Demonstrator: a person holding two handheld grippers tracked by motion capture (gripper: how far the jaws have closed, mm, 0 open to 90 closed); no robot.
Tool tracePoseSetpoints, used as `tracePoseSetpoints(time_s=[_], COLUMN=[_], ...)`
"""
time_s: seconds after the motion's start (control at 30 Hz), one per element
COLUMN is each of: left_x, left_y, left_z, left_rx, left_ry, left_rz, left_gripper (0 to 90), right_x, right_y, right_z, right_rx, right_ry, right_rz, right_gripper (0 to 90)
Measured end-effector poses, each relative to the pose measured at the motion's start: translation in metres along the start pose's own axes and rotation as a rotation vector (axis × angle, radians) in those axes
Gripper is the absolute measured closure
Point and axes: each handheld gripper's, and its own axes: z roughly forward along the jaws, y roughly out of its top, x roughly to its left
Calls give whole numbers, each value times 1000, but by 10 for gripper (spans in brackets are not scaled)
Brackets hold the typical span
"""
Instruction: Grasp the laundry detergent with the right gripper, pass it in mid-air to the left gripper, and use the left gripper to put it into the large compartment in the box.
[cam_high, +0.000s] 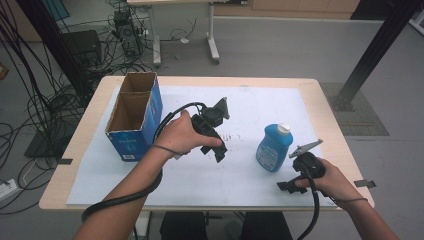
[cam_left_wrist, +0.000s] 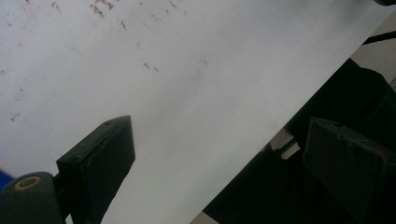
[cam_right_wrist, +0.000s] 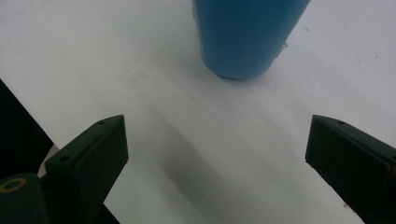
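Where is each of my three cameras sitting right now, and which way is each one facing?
High view: above the near table edge, looking forward and down at the table, box, bottle; forearms, left gripper and right gripper show.
Left gripper view: on the left gripper, facing the white sheet and its edge; jaws apart.
Right gripper view: on the right gripper, facing the bottle; jaws apart.
High and right gripper views share the bottle.

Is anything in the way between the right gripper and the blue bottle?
Nothing visible. The right gripper is open, pointing at the blue bottle, with only bare white sheet between them.
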Motion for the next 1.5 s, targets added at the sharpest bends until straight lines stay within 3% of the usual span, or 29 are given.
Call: tracePoseSetpoints(time_s=[0.33, 0.87, 1.2, 1.37, 1.5], left_x=[-1, -1, -1, -1, 0], left_y=[0, 0, 0, 0, 0], left_z=[1, 0, 0, 0, -1], left_rx=[-1, -7, -12, -8, -13], left_ry=[-3, -3, -11, -11, -9], left_rz=[-1, -3, -7, 0, -6], left_gripper=[92, 93, 93, 93, 93], right_x=[0, -3, -4, -6, -5], right_y=[-3, -9, -13, -14, -14], right_z=[3, 7, 11, 13, 15], right_rx=[-50, -217, -273, -341, -362], right_ry=[3, -10, -18, -26, -21], right_rz=[17, 26, 23, 23, 32], right_gripper=[54, 50, 46, 47, 39])
